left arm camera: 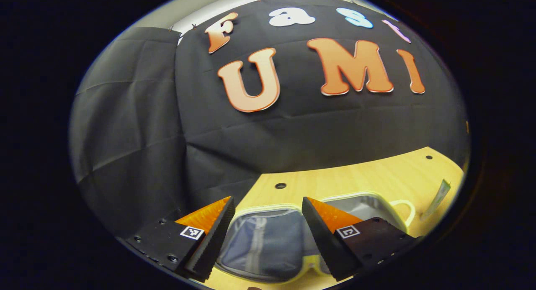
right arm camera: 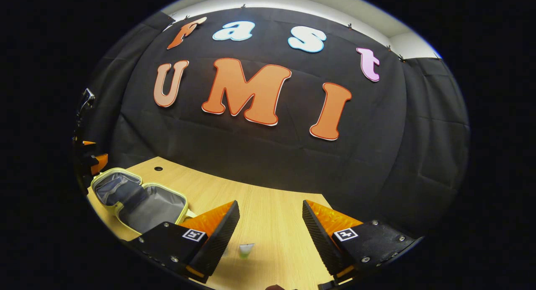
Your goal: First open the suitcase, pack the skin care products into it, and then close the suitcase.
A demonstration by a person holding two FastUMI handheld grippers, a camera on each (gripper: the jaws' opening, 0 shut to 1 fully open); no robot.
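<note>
Nearest in the left gripper view are the left gripper's [left arm camera: 268, 235] two fingers, spread wide with nothing between them, held above the suitcase [left arm camera: 268, 244]. That suitcase lies opened flat on the desk [left arm camera: 377, 177], its two halves side by side, grey lining up, pale yellow-green rim around each and a loop handle [left arm camera: 404, 212] at the far end. To my eye it has been laid open like this so that both halves offer a plain well to drop things into, and the left gripper hovers over it as if waiting to steady it or guide something in.

In the right gripper view, the right gripper [right arm camera: 271, 235] is likewise spread and empty, poised over bare desk well to the side of the suitcase [right arm camera: 140, 200]. Between and just beyond its fingers lies a small tube with a green end [right arm camera: 246, 250], lying on the wood; I take it for one of the skin care products, though it is too small to be sure. The open stance suits a reach down onto it. At the far edge of the left gripper view a flat pale sachet [left arm camera: 435, 198] lies on the desk near the handle, perhaps another item to pack.

Opening looks done; packing has not begun, since both halves appear empty. The tube is slim and may roll when pinched.
</note>
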